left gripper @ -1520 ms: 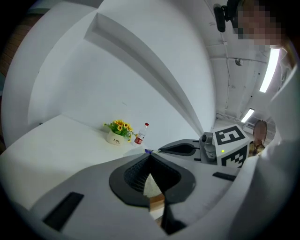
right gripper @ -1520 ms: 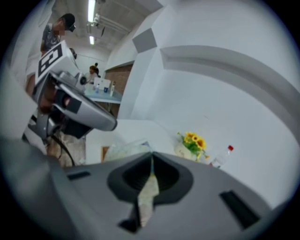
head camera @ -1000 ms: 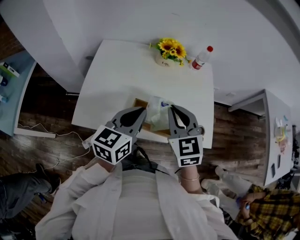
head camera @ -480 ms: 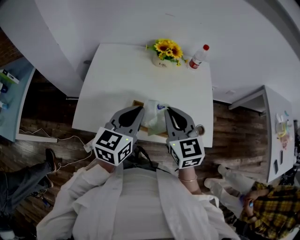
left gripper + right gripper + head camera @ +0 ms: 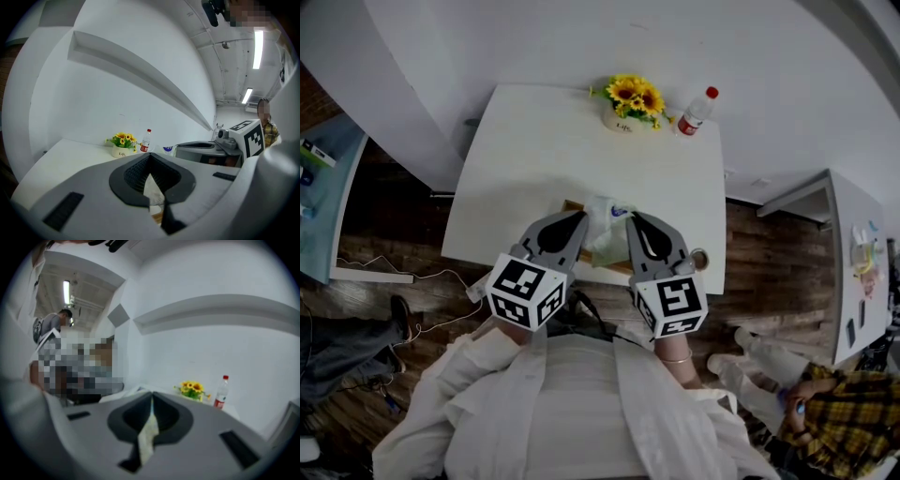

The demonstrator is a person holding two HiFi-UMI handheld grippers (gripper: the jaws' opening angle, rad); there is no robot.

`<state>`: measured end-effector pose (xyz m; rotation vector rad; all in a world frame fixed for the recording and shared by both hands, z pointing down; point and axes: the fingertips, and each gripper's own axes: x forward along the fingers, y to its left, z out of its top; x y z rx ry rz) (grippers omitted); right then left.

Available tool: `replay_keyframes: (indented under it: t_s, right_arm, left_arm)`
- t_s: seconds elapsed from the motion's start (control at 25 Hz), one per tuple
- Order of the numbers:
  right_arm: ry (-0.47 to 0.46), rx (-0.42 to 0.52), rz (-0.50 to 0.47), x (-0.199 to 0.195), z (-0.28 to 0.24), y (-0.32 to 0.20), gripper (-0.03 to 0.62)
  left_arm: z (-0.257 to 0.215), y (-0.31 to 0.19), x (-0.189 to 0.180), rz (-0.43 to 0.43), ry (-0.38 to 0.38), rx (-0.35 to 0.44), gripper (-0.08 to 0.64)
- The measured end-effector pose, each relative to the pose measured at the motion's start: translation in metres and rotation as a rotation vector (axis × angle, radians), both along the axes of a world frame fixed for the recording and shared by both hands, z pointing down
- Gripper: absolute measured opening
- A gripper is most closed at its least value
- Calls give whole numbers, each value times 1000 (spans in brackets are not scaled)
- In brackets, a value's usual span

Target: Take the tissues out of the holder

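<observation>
Both claws are on the tissue pack at the near edge of the white table, just in front of me.

Left gripper: its own view shows the tips together, with white material from the pack pinched between the pads. A bit of brown wood shows below that.

Right gripper: jaws fully together, clamped on a pale strip of the pack that hangs down between the pads in the right gripper view.

From the head view the pack sits between the two claws, one tip on each side, blue print on its top. It's over the wooden holder, of which I only see a brown corner left of the pack and an edge under it. I can't tell whether the pack's bottom is in the holder or clear of it.

The far edge of the table has a pot of sunflowers and just to its right a clear bottle with a red cap, both well apart from the pack.
</observation>
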<state>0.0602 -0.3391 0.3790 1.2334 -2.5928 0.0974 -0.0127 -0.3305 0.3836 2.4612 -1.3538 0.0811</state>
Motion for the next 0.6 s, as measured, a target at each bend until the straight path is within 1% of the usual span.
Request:
replay_keyframes:
  t_s: [0.4, 0.6]
  right_arm:
    - [-15, -9, -2, 4, 5, -3, 11]
    - [-7, -3, -5, 6, 3, -3, 11]
  left_arm:
    - [4, -1, 6, 11, 4, -11, 17]
    - [6, -1, 7, 8, -5, -17, 17]
